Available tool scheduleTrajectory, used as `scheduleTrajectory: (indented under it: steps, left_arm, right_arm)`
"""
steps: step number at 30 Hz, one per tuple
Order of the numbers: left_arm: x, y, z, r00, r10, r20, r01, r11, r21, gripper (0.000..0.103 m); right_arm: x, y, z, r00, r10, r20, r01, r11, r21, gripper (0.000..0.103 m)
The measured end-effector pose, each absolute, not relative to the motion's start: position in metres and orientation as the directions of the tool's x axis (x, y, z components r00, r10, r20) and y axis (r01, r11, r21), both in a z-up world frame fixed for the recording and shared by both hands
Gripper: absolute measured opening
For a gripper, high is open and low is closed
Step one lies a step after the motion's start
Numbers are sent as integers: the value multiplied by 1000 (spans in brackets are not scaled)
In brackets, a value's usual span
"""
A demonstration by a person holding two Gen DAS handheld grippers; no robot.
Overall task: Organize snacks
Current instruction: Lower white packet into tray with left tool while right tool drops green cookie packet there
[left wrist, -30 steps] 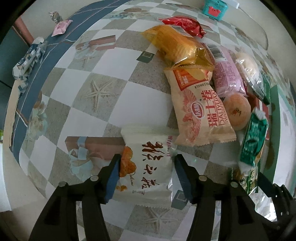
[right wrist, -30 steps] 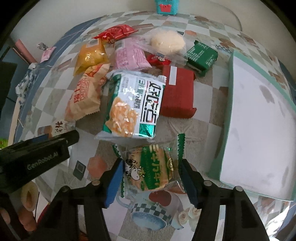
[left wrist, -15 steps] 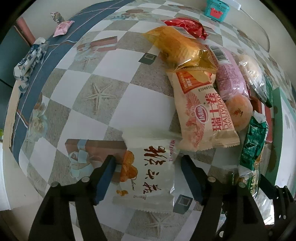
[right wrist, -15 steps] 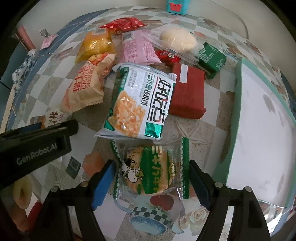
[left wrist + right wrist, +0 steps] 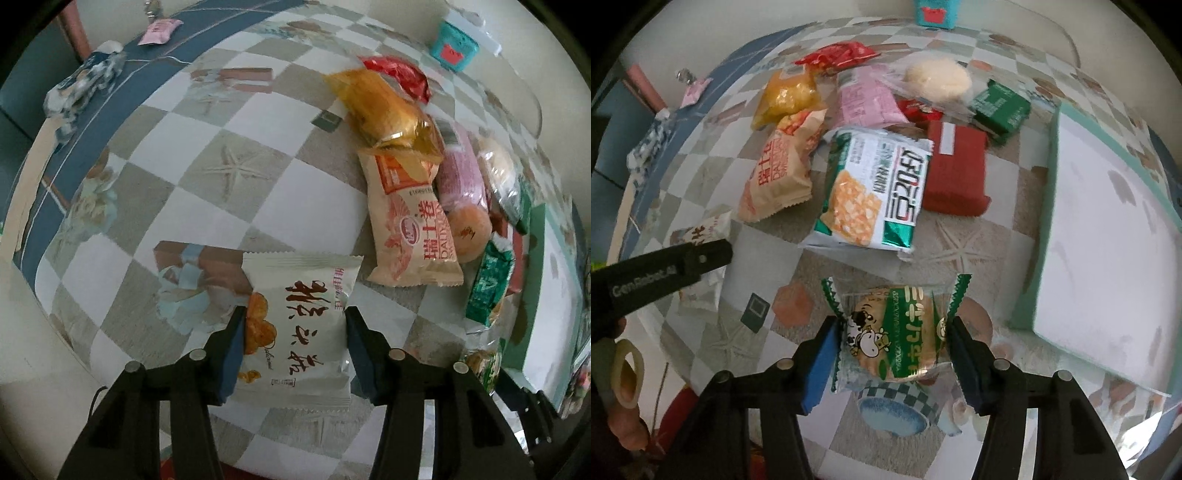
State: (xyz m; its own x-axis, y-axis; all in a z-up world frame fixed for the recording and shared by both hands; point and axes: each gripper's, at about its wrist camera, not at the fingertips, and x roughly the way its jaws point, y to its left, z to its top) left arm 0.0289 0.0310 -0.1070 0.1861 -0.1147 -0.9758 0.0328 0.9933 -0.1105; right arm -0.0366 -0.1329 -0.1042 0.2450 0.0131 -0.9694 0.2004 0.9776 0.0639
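So, left gripper [image 5: 295,347] closing on white snack packet [image 5: 299,332] between its jaws, right gripper [image 5: 892,354] closing round green cow-print packet [image 5: 895,332], pads touching both.

Eleven snack packets show in the right wrist view: one white packet [image 5: 705,230] at near left, one cow-print green packet [image 5: 897,339] nearest, one large cracker packet [image 5: 873,192], one beige roll packet [image 5: 779,170], one yellow packet [image 5: 786,96], one shiny red packet [image 5: 836,55], one pink packet [image 5: 866,99], one clear-wrapped bun [image 5: 938,77], one small red sweet [image 5: 919,110], one dark red packet [image 5: 955,171] and one green packet [image 5: 1001,107]. One tray [image 5: 1108,229] lies at right. One teal box [image 5: 934,13] stands far back. One pink sachet [image 5: 696,90] sits far left. Two hand-held grippers: left hand-held gripper [image 5: 293,352], right hand-held gripper [image 5: 892,363].
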Motion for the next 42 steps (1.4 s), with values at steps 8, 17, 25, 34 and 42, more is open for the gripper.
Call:
scheduleTrajectory:
  steps: [8,17,25,34,42]
  left_arm:
    - [23,50,-81,247,-129,-960,-7,991,-135,54]
    - [14,4,-44,297,-140,-945,55,990,-130,54]
    - [17,-81,-32,289,-186,-939,169,976,-141,54]
    - [24,-181,-31,302,-227,-926,332,935,-121,54]
    - [29,-253,-39,310,-273,-911,476,874,-100,54]
  right_arm:
    - [-58,-151,-60,370,30,-928,271,953,139,61]
    - [-73,-184,-37,452,-90,-887,431,893,129,61]
    - [-78,-257,-45,396,-237,-887,663,742,98,62]
    - [-83,-337,-61,279,-345,-896,813,581,30,62]
    - [-100,-406,-88,124,-394,-911,932,361,-29,64]
